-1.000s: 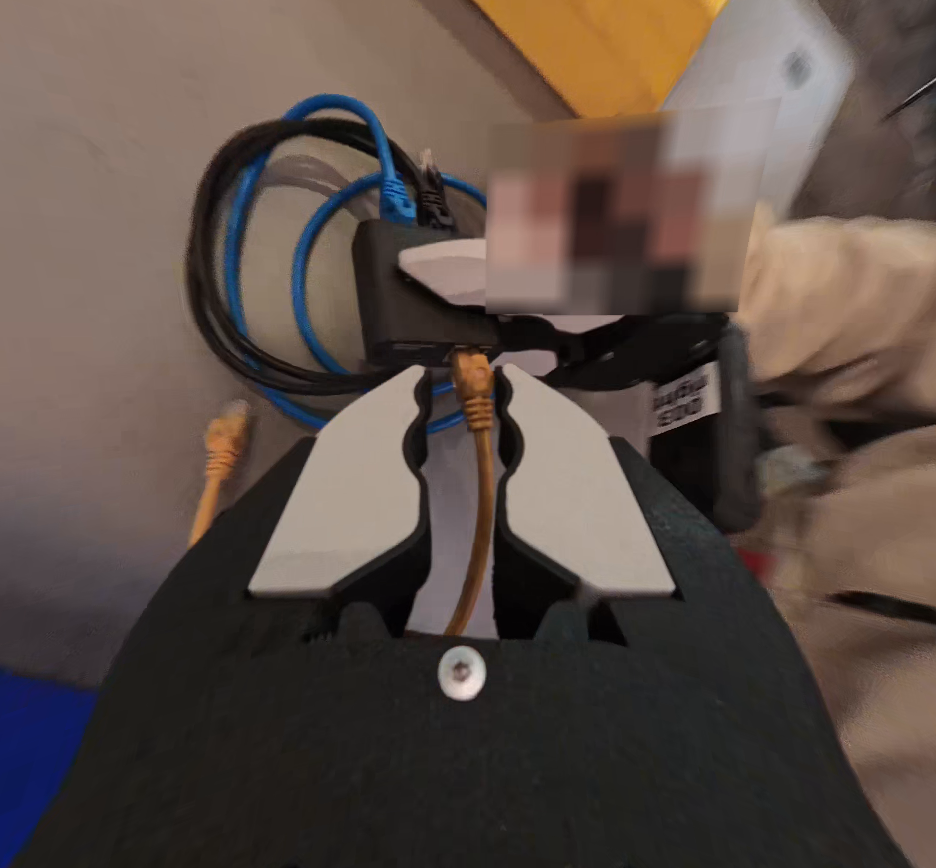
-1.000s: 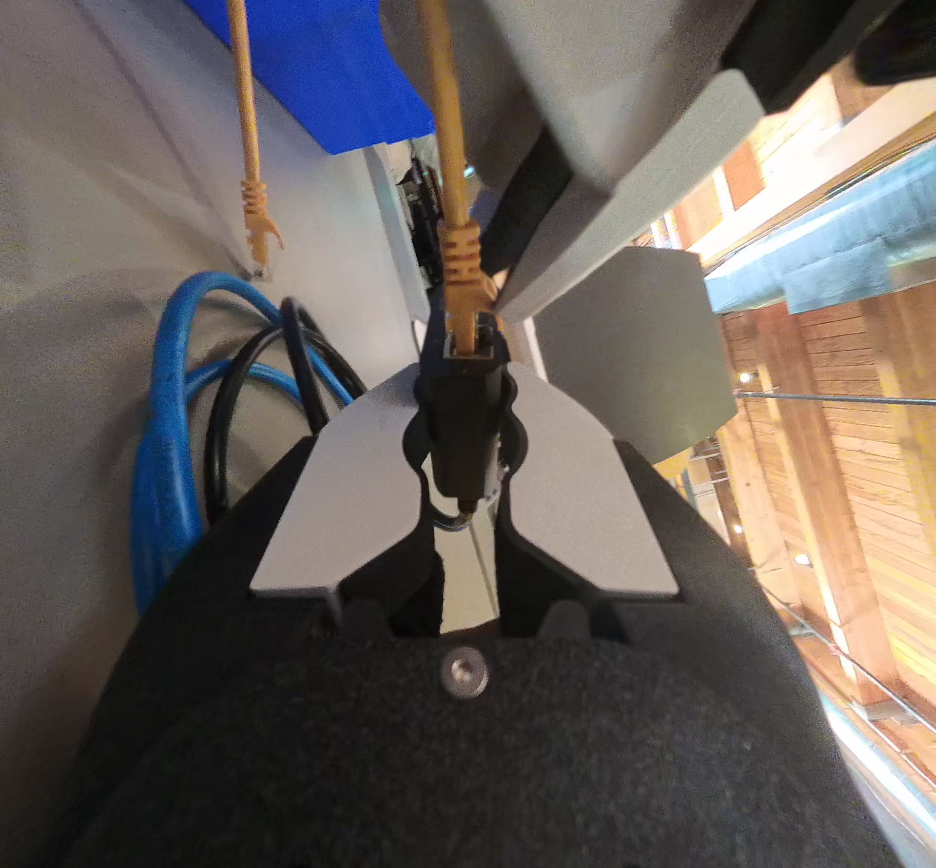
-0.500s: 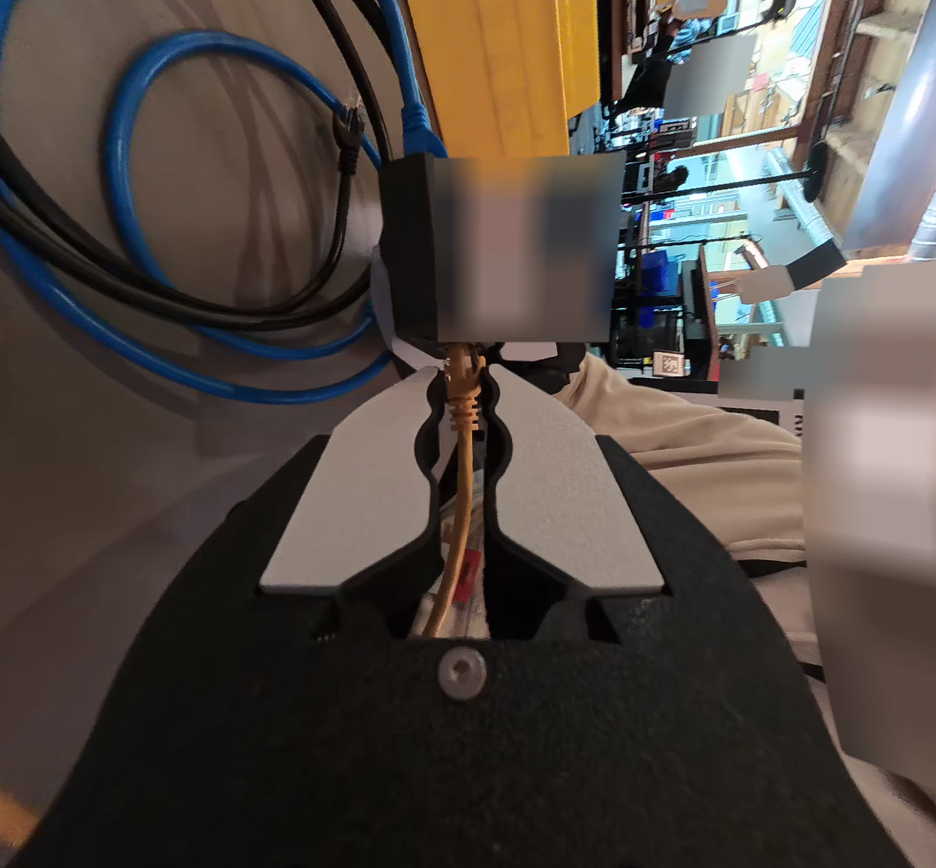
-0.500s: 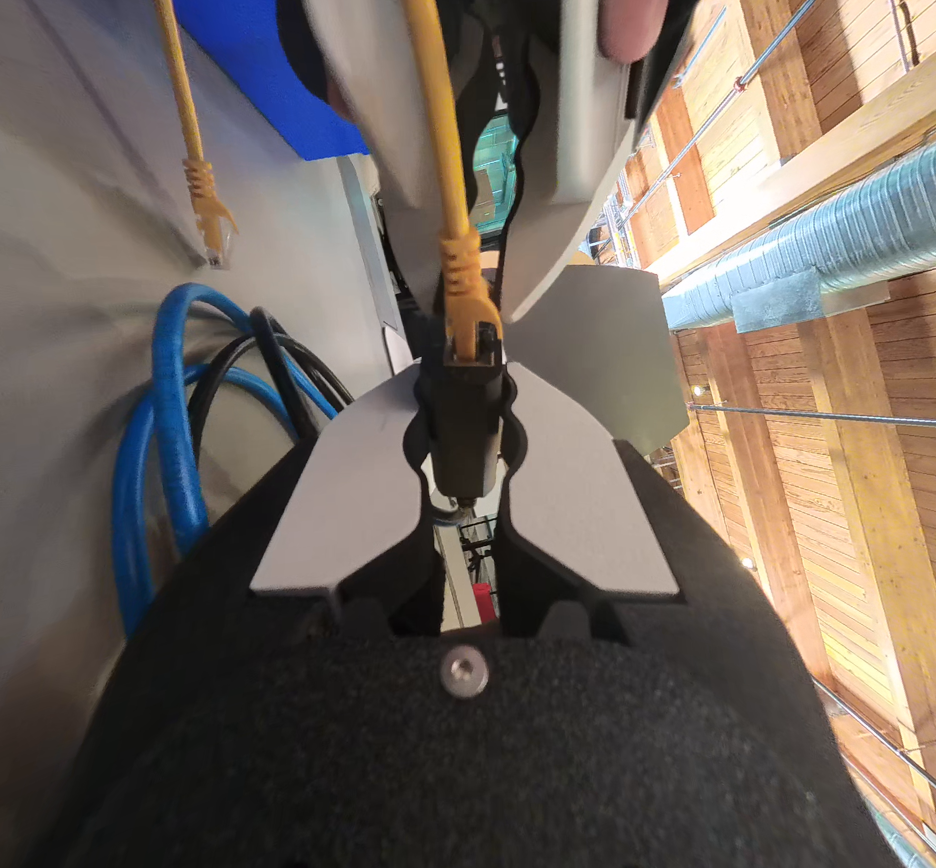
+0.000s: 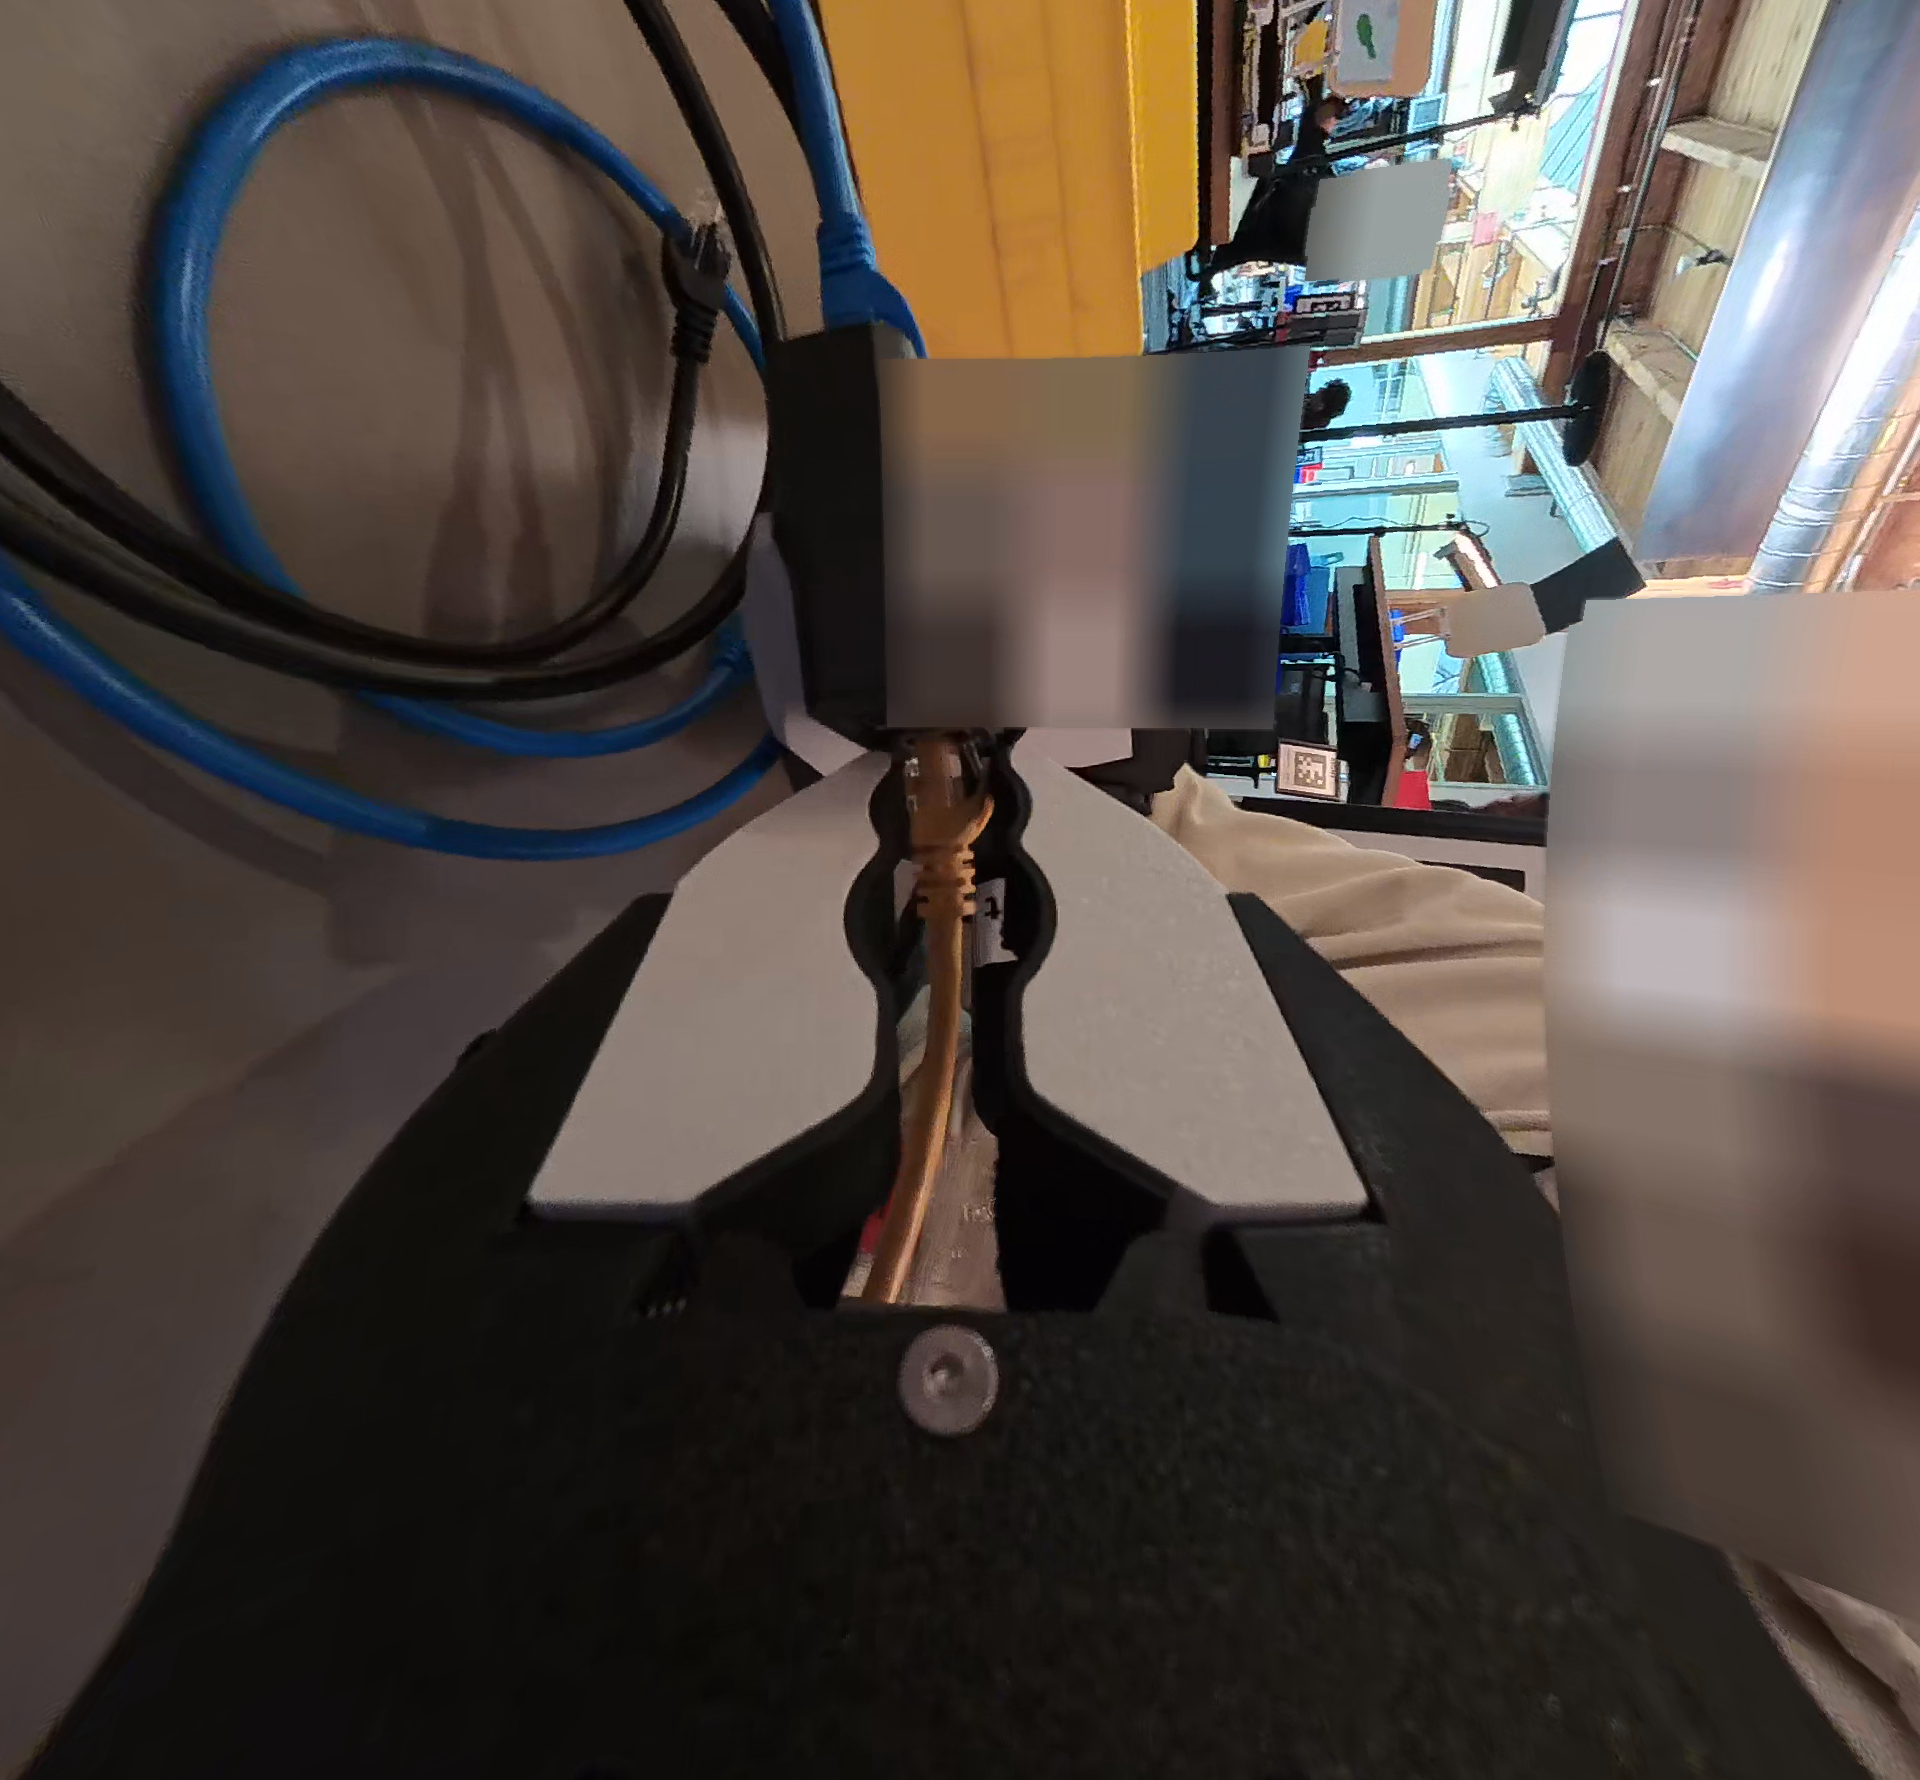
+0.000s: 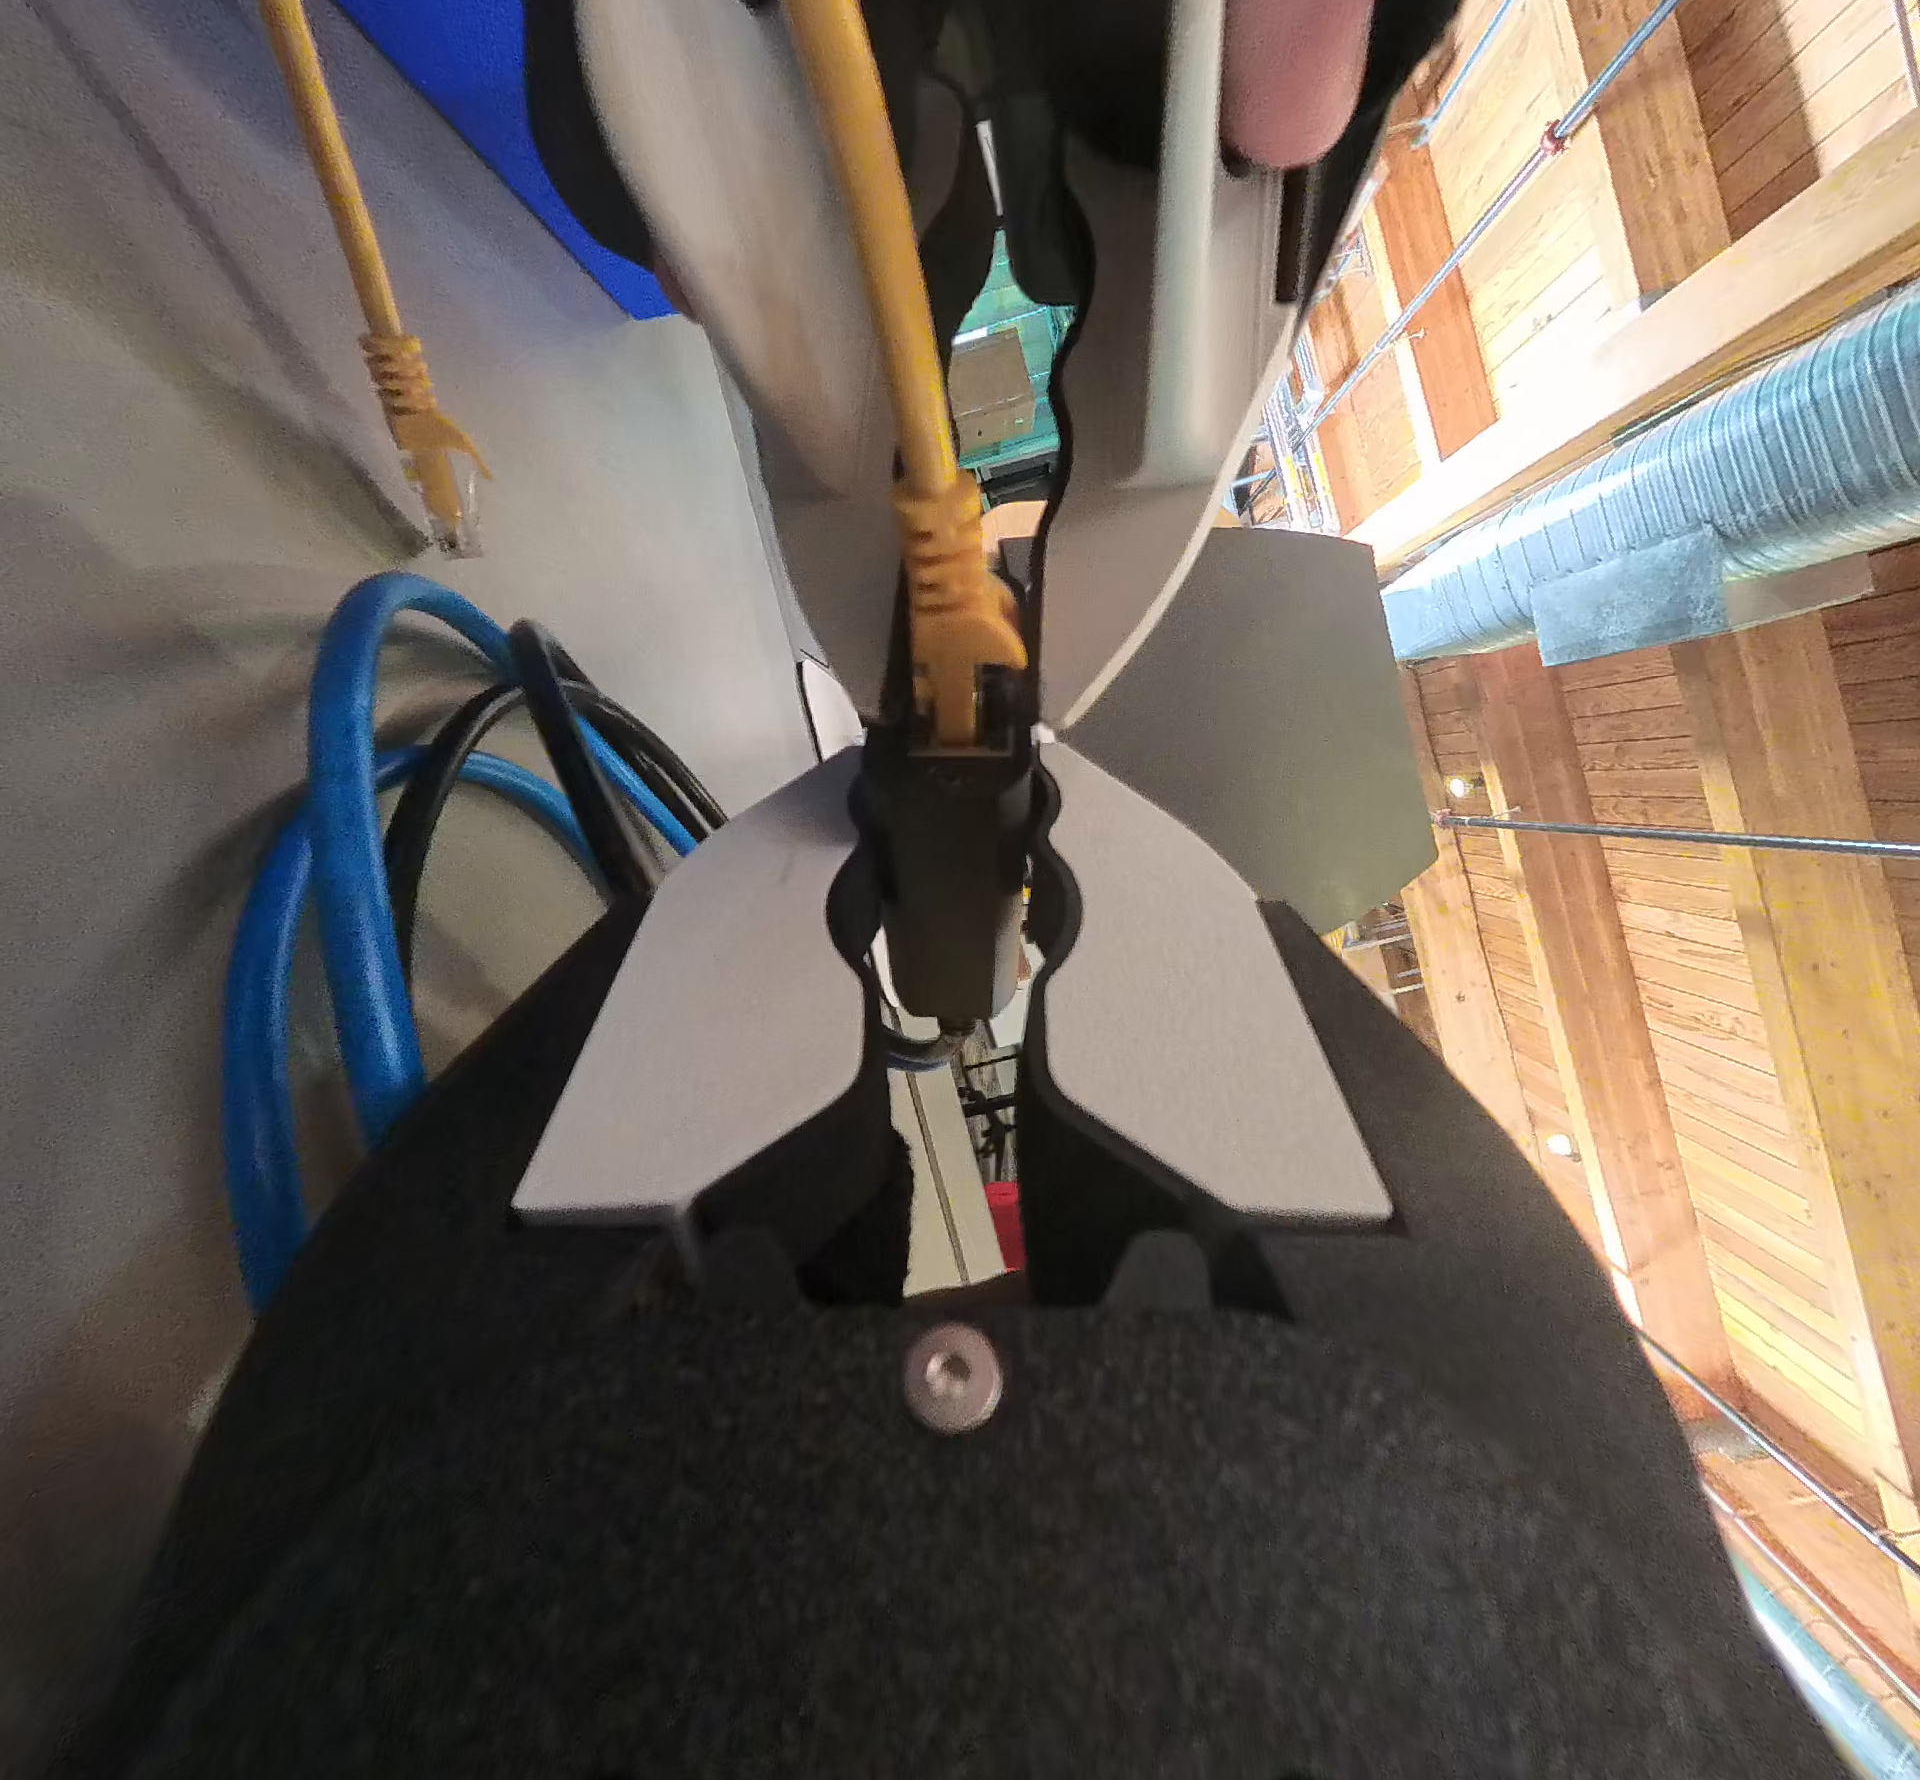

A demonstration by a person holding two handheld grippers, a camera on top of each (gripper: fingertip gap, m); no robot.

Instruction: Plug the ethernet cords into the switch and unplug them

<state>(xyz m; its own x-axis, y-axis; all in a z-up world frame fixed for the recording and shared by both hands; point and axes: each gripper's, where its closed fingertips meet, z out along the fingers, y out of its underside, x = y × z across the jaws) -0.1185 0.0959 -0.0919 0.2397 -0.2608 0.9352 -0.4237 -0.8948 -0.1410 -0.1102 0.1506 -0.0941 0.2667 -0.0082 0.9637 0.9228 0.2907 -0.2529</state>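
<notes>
So the switch [image 6: 951, 857] is a small black box, lifted off the table and pinched edge-on between the right gripper [image 6: 951, 795] fingers, narrow side facing that camera. In the left view, the switch [image 5: 826, 535] sits straight ahead of the tips, partly under a blur patch.

The orange cord [image 6: 883, 224] is the one in play. Its plug [image 6: 951, 608] has its nose at the port on the far end of the switch; I can't tell if it's clicked home or only partway in. The left gripper [image 5: 948, 795] is closed on the plug's ribbed boot [image 5: 943, 857], and the cord runs back between the fingers toward the camera.

What matters here: plug, cord and port all line up on one axis, dead ahead of the left fingers and dead ahead of the right ones, so the two grippers face each other nose to nose. The left one does the pushing or pulling, the right just braces. I'd guess any move has to go straight along that line, or the plug binds.

Further out, the cord's other end [image 6: 431, 463] lies loose on the grey table [image 6: 125, 380], far left. A blue cord [image 5: 208, 442] and a black cord [image 5: 686, 296] coil on the left; the blue one looks plugged into the switch's far end.
</notes>
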